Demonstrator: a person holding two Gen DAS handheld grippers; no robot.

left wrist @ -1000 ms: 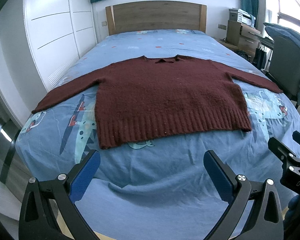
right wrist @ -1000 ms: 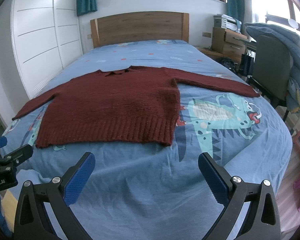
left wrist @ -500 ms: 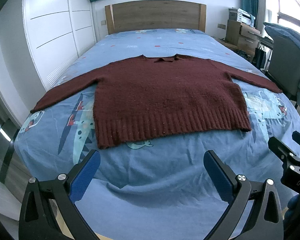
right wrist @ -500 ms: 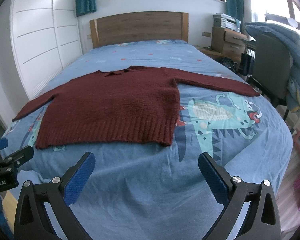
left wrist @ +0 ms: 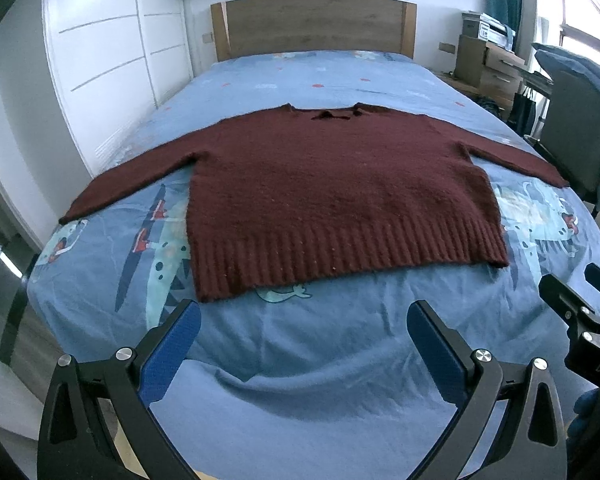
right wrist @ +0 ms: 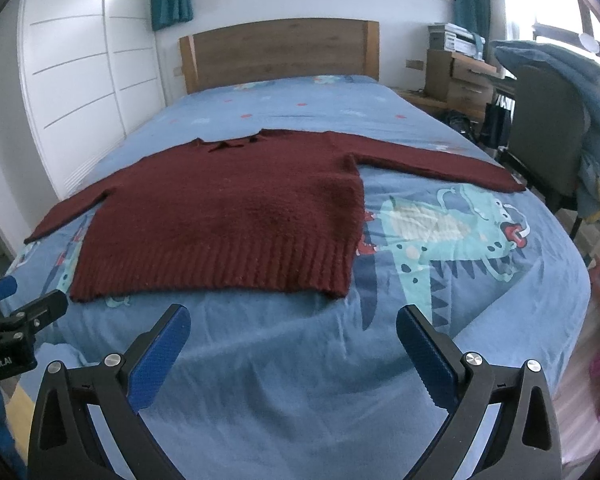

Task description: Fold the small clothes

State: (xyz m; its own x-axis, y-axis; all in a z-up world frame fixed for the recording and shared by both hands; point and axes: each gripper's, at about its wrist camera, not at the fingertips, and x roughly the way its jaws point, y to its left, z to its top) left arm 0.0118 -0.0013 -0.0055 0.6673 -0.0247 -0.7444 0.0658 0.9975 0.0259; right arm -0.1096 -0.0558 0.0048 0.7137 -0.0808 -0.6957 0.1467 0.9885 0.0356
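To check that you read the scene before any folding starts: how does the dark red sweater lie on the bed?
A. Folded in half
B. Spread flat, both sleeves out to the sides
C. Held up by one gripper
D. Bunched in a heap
B: the sweater lies flat on the bed, a sleeve stretched to each side, and both open grippers, left gripper and right gripper, are short of its hem.

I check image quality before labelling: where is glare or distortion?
Left wrist view: the window at the upper right is overexposed, the wardrobe lines bow; sweater sharp. Right wrist view: the same window glares, the bed edge curves.
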